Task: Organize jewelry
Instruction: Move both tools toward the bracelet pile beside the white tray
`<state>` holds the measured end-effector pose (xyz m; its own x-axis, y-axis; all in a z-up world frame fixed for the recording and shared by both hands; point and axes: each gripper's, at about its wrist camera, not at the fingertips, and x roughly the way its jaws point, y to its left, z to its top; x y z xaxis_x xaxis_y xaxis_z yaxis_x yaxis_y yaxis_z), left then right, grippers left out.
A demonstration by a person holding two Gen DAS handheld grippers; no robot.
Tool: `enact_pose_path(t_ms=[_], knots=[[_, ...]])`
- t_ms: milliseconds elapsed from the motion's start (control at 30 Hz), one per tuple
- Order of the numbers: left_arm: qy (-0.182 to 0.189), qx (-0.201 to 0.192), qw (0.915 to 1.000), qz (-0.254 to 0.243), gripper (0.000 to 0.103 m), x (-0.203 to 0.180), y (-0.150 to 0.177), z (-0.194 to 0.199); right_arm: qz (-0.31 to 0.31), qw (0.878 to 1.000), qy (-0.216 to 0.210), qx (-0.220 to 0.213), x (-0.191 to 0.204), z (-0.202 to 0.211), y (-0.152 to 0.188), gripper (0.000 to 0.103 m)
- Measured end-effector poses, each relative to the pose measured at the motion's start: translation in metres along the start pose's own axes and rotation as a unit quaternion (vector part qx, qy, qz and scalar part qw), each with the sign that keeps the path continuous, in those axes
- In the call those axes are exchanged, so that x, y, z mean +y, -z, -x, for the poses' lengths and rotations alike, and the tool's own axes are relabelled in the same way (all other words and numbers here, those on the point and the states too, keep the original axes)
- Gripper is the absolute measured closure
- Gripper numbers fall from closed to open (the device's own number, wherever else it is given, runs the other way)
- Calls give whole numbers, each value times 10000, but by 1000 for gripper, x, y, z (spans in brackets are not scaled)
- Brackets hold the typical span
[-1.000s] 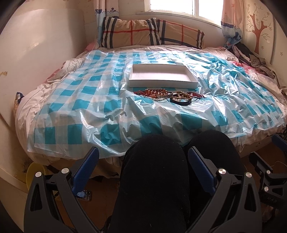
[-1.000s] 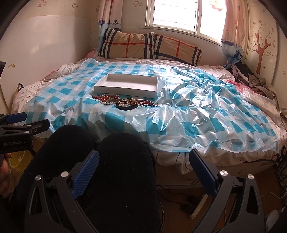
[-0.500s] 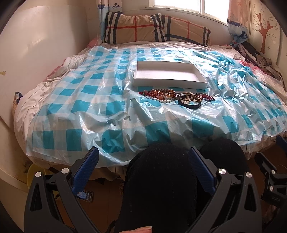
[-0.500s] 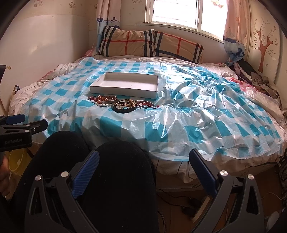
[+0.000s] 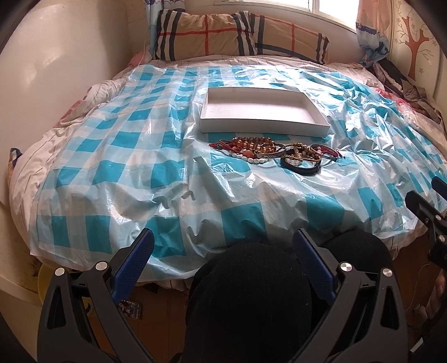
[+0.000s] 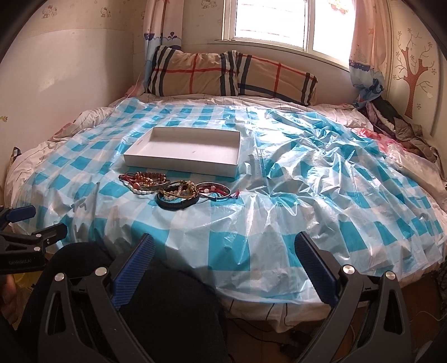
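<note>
The left gripper hangs with its blue-padded jaws spread wide and nothing between them, low over the person's black-clad knees at the near edge of the bed. The right gripper is likewise gaping and empty, at the same edge, further to the right.

Outward from the left gripper, toward 12 o'clock, lies the jewelry pile: amber bead strands, a white bead string, a red cord, metal bangles and a black band, all tangled and touching one another. Just beyond the pile, still at 12 o'clock, sits a shallow white box tray, with no jewelry visible inside it. From the right gripper the same pile sits at about 11 o'clock, with the tray just behind it.

I judge the task barely begun: no piece is in the tray, none is separated out, and neither gripper is near the pile. All the sorting is left.

The surface is a crinkled, glossy blue-and-white checked plastic sheet spread over bedding; it looks soft and uneven. Plaid pillows lean at the head, under a bright window. Curtains hang at both sides, and a tree decal marks the wall at 2 o'clock.
</note>
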<state>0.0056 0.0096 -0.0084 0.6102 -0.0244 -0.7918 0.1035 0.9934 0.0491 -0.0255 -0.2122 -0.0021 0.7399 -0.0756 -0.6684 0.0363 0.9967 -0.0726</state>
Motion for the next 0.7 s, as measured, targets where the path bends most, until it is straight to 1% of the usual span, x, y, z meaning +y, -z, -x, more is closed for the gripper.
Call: enact_pose_path(t_ms=[133, 300, 500, 633, 700], knots=[[-28, 8, 10000, -56, 8, -3, -10, -12, 25, 10000, -20, 37, 0, -17, -10, 7], [66, -93, 9999, -122, 8, -6, -27, -23, 20, 9999, -64, 85, -3, -35, -18, 7], [122, -352, 9980, -513, 8, -23, -53, -39, 30, 9998, -135, 159, -6, -55, -26, 7], [118, -465, 9948, -894, 14, -39, -69, -57, -2, 9996, -198, 215, -10, -68, -29, 7], [168, -617, 9916, -1128, 15, -47, -75, -64, -43, 9995, -198, 243, -13, -74, -30, 7]])
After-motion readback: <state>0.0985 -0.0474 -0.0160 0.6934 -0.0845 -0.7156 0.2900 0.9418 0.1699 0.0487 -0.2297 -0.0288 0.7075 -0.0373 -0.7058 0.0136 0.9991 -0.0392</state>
